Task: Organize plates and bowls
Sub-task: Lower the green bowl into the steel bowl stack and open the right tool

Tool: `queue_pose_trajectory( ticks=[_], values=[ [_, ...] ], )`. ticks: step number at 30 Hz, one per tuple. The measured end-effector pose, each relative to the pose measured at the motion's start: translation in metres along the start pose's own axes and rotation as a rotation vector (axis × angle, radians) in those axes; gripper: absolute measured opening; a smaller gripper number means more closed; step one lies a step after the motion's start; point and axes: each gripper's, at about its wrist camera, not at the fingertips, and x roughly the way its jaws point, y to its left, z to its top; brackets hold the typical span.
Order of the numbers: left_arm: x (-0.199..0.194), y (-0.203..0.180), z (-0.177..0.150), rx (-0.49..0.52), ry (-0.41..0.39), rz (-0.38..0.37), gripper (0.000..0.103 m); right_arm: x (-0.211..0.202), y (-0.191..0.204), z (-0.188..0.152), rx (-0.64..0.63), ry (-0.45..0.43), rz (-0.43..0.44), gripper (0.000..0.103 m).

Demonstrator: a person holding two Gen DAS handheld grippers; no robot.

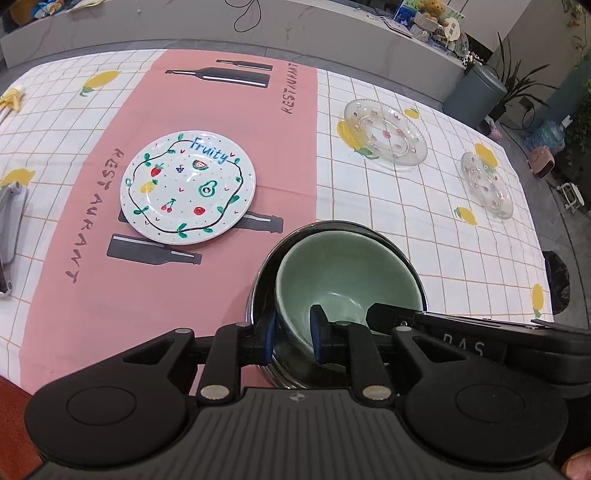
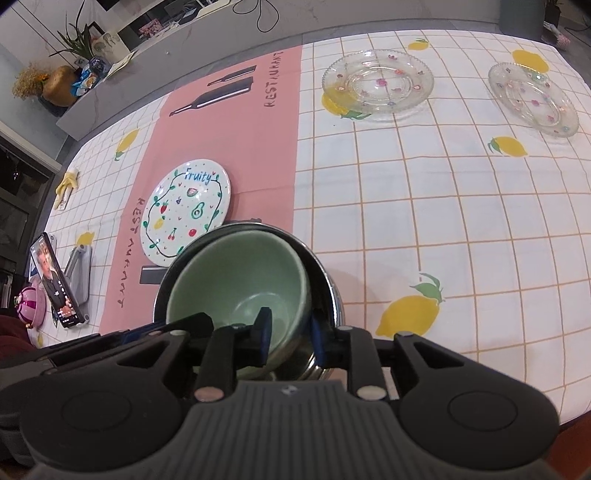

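A green bowl [image 1: 343, 273] sits tilted inside a steel bowl [image 1: 266, 280] on the pink cloth. My left gripper [image 1: 291, 336] straddles the green bowl's near left rim, one pad inside and one outside, closed on it. My right gripper [image 2: 290, 332] straddles its near right rim [image 2: 240, 280] the same way, its outer finger between the green bowl and the steel bowl [image 2: 328, 288]. A white "Fruity" plate [image 1: 187, 186] lies to the left; it also shows in the right wrist view [image 2: 186, 210]. Two glass plates [image 1: 386, 133] [image 1: 487, 184] lie at the far right.
A phone on a grey stand [image 2: 55, 280] and a pink round object [image 2: 31, 304] stand at the left edge. A yellow item [image 2: 66, 184] lies at the far left. A counter [image 1: 258, 29] runs behind the table. The table's right edge [image 1: 546, 258] is close.
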Motion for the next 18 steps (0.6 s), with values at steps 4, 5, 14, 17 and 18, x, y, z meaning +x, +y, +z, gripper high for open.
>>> queue_pose_trajectory(
  ticks=[4, 5, 14, 17, 18],
  values=[
    [-0.001, -0.002, -0.001, 0.012, -0.018, 0.013, 0.021, -0.002, 0.001, 0.000, -0.014, -0.005, -0.001, 0.027],
    [-0.003, -0.002, 0.000, 0.017, -0.031, 0.016, 0.022, -0.003, 0.001, 0.000, -0.016, -0.006, 0.000, 0.027],
    [-0.020, 0.003, 0.005, -0.016, -0.090, -0.018, 0.029, -0.029, -0.003, 0.001, -0.015, -0.091, 0.023, 0.035],
    [-0.025, 0.005, 0.005, -0.028, -0.117, -0.032, 0.034, -0.040, -0.006, 0.001, -0.013, -0.129, 0.017, 0.040],
    [-0.027, 0.005, 0.004, -0.028, -0.128, -0.037, 0.036, -0.043, -0.007, 0.000, -0.010, -0.140, 0.016, 0.042]
  ],
)
